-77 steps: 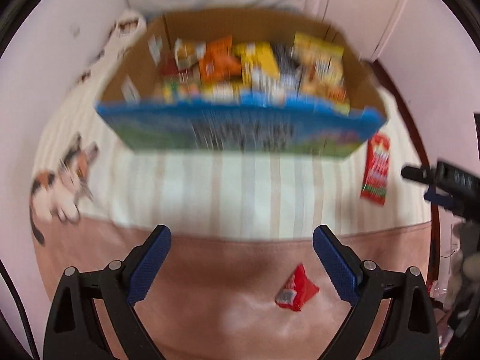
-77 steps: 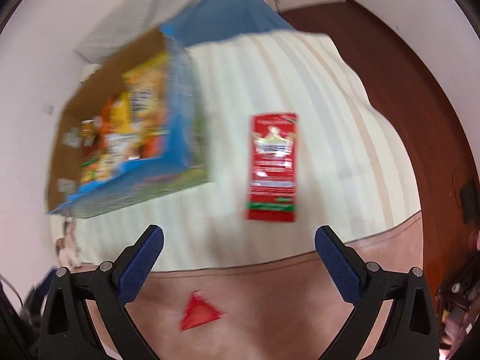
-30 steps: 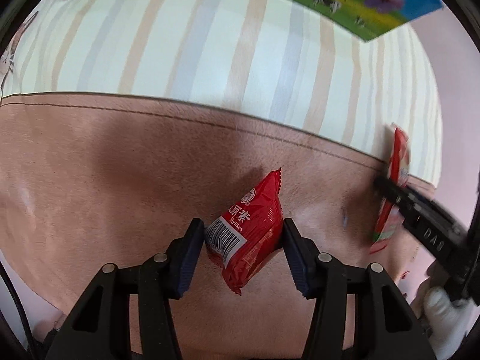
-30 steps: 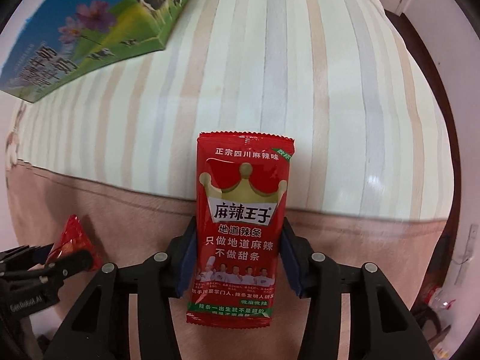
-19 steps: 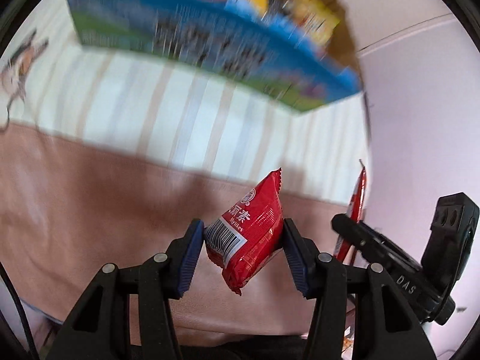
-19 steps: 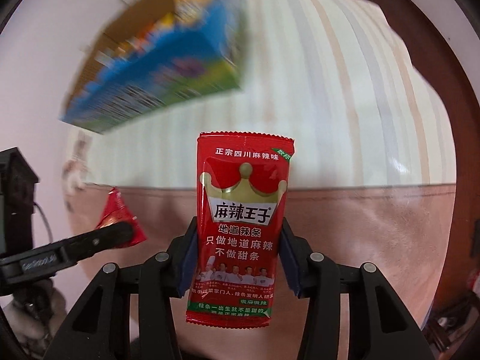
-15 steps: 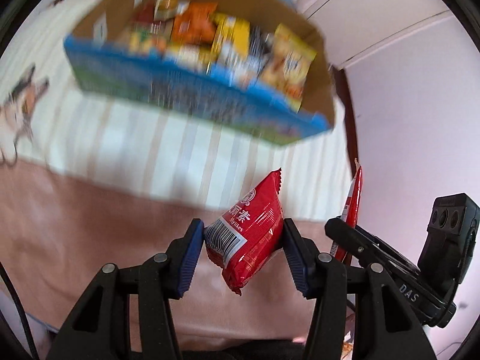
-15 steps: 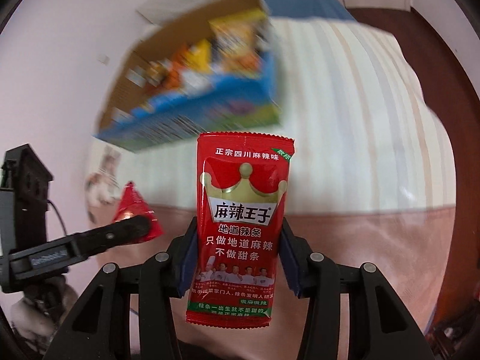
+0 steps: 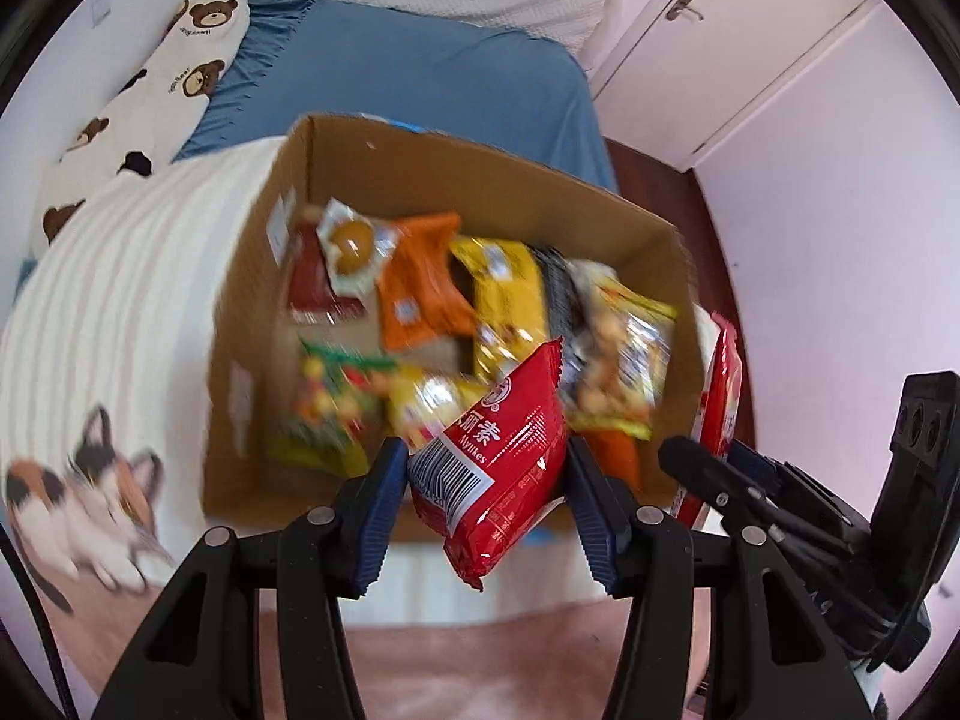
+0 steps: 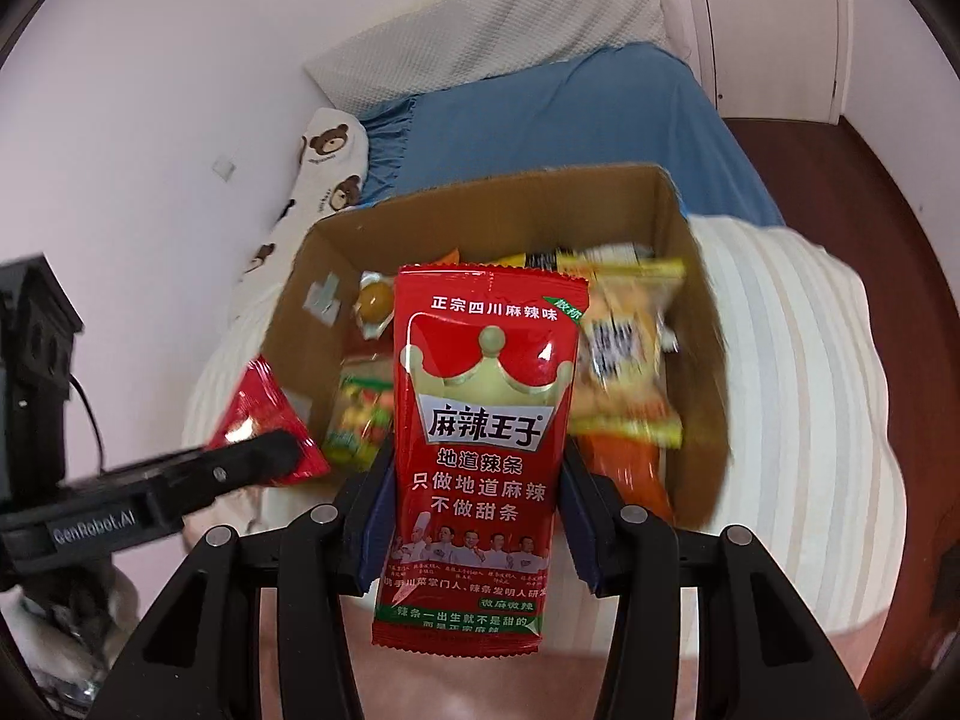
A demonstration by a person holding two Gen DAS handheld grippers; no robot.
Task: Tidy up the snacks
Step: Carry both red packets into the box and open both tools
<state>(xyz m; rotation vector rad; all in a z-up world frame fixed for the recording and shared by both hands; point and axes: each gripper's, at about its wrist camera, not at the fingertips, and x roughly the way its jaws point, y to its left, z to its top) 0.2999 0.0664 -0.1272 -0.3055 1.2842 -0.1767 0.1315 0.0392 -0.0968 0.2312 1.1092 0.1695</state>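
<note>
My left gripper (image 9: 483, 495) is shut on a small red snack packet (image 9: 492, 462) and holds it up over the near edge of an open cardboard box (image 9: 480, 174) full of several snack bags. My right gripper (image 10: 471, 510) is shut on a tall red spicy-strip packet (image 10: 480, 420) with a gold crown, held upright before the same box (image 10: 510, 204). In the left wrist view the right gripper (image 9: 720, 480) shows at the right with its packet (image 9: 720, 384) edge-on. In the right wrist view the left gripper (image 10: 252, 456) and its packet (image 10: 264, 420) show at the left.
The box sits on a striped cream blanket (image 9: 120, 276) with a cat print (image 9: 84, 498) over a bed with a blue sheet (image 9: 420, 72). A bear-print pillow (image 9: 150, 90) lies at the left. A wardrobe door (image 9: 720, 42) and dark floor (image 10: 888, 192) are at the right.
Both grippers closed on their packets on the bed, then lifted them and carried them toward the box. The view now looks down into the open box.
</note>
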